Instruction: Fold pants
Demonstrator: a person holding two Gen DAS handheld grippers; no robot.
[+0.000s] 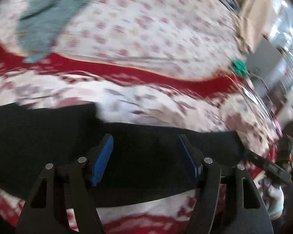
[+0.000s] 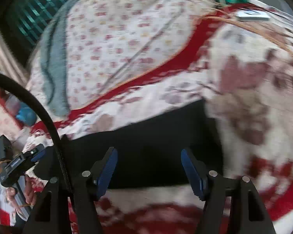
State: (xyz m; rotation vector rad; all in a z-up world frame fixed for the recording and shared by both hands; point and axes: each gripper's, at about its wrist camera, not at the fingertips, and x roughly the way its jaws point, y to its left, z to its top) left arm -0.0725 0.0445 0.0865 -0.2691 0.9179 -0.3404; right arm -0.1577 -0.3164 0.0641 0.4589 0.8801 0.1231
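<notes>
From the left wrist view, I see my left gripper [image 1: 144, 156] with its blue pads spread apart and nothing between them: released, hanging over the black pants [image 1: 48, 136]. The pants lie flat as a dark band across the near part of the bed [image 1: 146, 39], on the red-and-white patterned blanket [image 1: 166, 101]. Their long axis runs side to side here, roughly parallel to the bed's near edge, with one end stopping toward the right, where my other gripper's tip shows. A stepped upper edge near the middle suggests to me one layer already lying over another, though blur keeps me from being sure. A grey-blue cloth [image 1: 48, 15] sits well apart, toward the bed's far left corner.

From the right wrist view, my right gripper [image 2: 149, 167] is likewise let go, pads wide with only pants fabric below them, none pinched. The pants [image 2: 146, 136] again run crosswise, their right end squared off just beyond my right pad. The left gripper [image 2: 29, 156] shows at the far left, near the pants' other end.

I judge a fold has just been laid down and I am between folds. The next move calls for picking one short end with both grippers, pinching the full stack of layers, and carrying it along the long axis toward the other end without dragging the lower layer.
</notes>
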